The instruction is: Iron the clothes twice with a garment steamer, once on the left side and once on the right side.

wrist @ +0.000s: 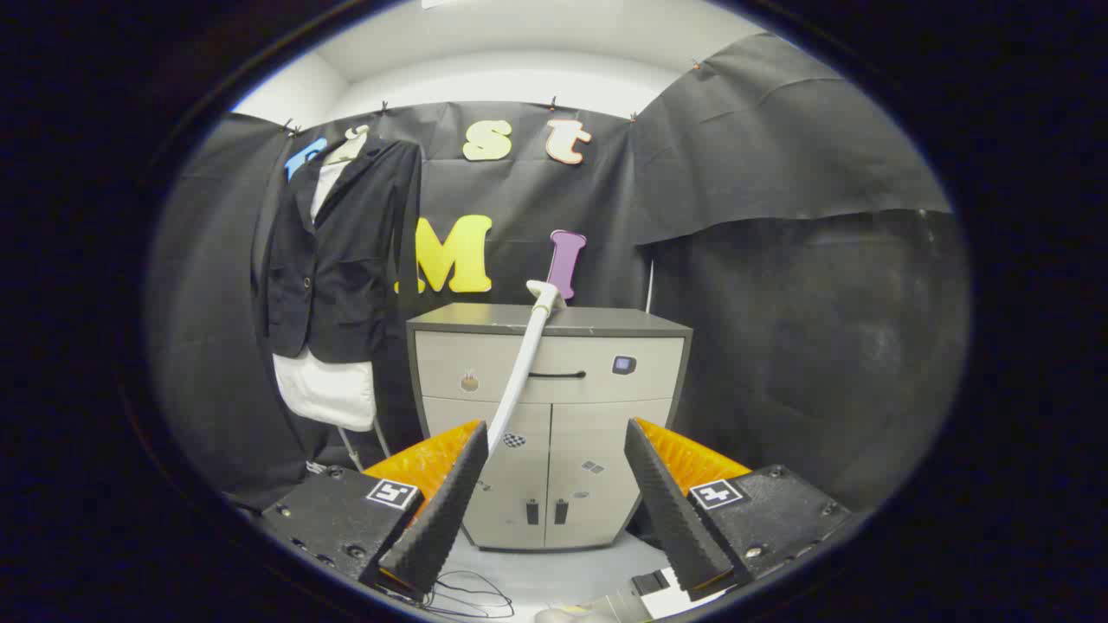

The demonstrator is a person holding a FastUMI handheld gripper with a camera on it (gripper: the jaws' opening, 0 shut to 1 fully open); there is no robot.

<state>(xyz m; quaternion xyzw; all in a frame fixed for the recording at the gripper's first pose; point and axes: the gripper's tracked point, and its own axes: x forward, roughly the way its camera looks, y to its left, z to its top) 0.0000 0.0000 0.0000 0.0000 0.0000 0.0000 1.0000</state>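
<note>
A dark blazer over a white shirt [333, 260] hangs on a hanger against the booth wall, up and to the left of my fingers. The white garment steamer [526, 359] leans on the grey cabinet [554, 381]; its head rests at the cabinet's top edge and its long handle slants down behind my left finger. My gripper [554, 441] is open, with nothing between its fingers. It sits well short of the cabinet, and the steamer's handle lies just beyond the left fingertip.
The cabinet has a drawer and two doors and stands straight ahead on a light floor. Thin dark cables [472, 597] lie on the floor below the fingers. A thin stand leg [351, 450] shows under the hanging clothes. Black cloth walls close in on both sides.
</note>
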